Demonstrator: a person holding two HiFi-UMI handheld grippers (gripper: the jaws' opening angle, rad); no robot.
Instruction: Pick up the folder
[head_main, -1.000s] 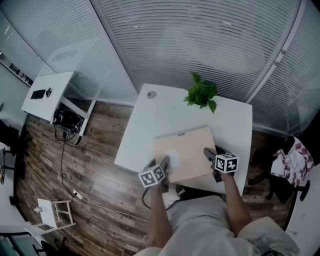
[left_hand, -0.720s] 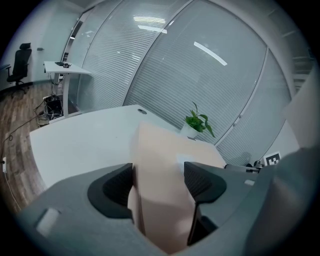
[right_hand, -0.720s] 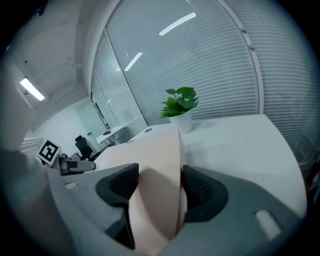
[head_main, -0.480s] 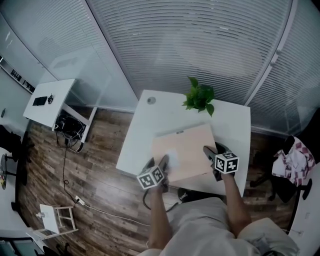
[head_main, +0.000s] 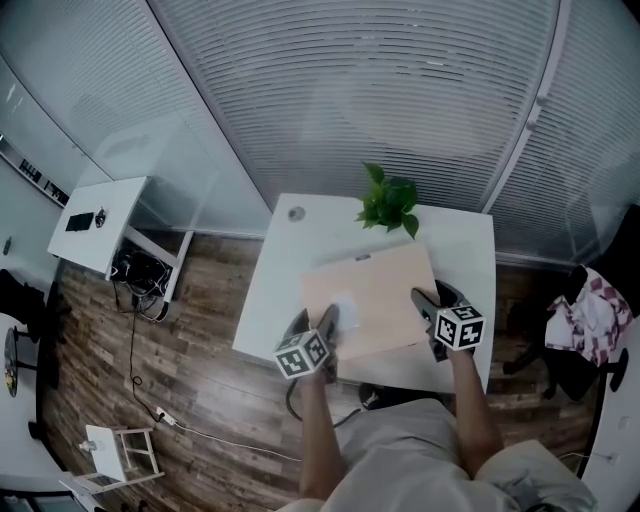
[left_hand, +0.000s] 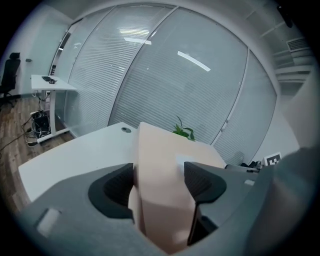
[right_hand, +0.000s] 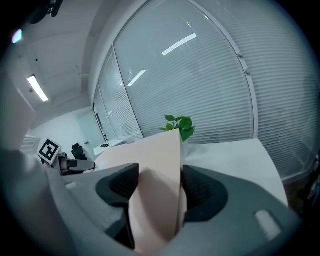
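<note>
White table (head_main: 285, 275) and wooden floor (head_main: 190, 340) are bounded by slatted glass walls (head_main: 350, 90). Over the table a beige folder (head_main: 380, 295) is held, its long axis running from the left gripper (head_main: 315, 320) to the right gripper (head_main: 435, 298), its far edge turned toward a potted plant (head_main: 388, 203). Each gripper's jaws are clamped on a near corner. On the small white label (head_main: 343, 303) no writing can be read.

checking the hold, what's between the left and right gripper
The beige folder spans from left gripper to right gripper, seen in the head view.
</note>
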